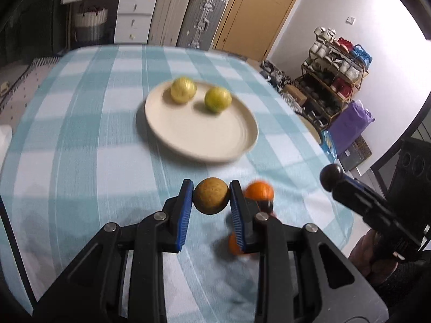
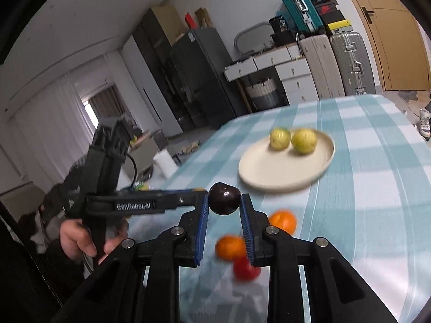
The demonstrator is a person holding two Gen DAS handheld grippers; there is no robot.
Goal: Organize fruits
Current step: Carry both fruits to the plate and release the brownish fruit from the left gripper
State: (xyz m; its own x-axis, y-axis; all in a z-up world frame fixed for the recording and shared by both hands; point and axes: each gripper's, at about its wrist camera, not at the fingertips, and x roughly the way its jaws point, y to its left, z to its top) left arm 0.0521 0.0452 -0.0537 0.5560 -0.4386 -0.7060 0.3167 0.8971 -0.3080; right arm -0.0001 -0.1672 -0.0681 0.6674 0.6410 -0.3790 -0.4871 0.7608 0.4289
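My left gripper (image 1: 211, 197) is shut on a brownish-yellow round fruit (image 1: 211, 196), held above the checked tablecloth. My right gripper (image 2: 224, 202) is shut on a dark purple plum (image 2: 224, 198); in the left wrist view that plum (image 1: 331, 176) shows at the right, at the tip of the other gripper. A cream plate (image 1: 200, 134) (image 2: 282, 169) lies further back with two yellow-green fruits (image 1: 183, 90) (image 1: 217, 99) (image 2: 280, 138) (image 2: 304, 140) on it. Two oranges (image 2: 282, 220) (image 2: 230, 247) and a red fruit (image 2: 245, 269) lie on the cloth below the grippers.
The table (image 1: 80, 148) wears a light blue and white checked cloth. Its right edge drops off to a shoe rack (image 1: 334, 80) and a purple bag (image 1: 350, 123). Suitcases (image 2: 350, 62) and white drawers (image 1: 134, 16) stand behind the far edge. A person's hand (image 2: 78, 237) grips the left tool.
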